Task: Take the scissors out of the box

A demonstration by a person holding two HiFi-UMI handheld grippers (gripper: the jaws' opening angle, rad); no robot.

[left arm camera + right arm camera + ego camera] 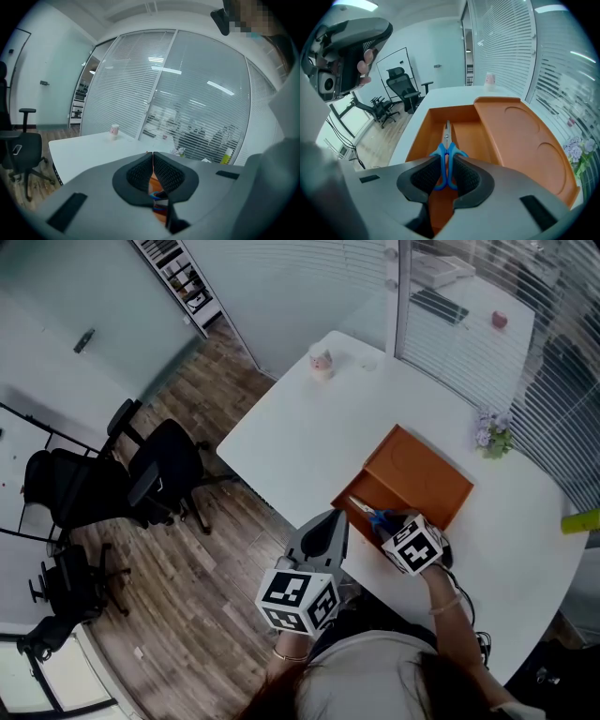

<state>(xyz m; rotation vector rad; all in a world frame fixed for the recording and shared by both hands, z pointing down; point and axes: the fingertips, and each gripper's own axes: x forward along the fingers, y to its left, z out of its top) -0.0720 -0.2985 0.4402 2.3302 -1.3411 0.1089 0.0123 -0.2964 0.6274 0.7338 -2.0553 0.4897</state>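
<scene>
Right gripper (446, 165) fingers (423, 177) pinch the blue scissors (447, 135) by the handles inside the orange box (420, 140); left gripper (153, 163) fingers (138, 172) clenched, empty.

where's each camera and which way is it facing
Left gripper view: on the left hand-held gripper, facing across the table to the blinds; its shut jaws show.
Right gripper view: on the right hand-held gripper, facing down into the orange box; its jaws clamp the scissors.
Head view: on the person's head, looking steeply down at table, box and both hand-held grippers; forearms show.
Shared: head and right gripper views both show box and scissors.
</scene>
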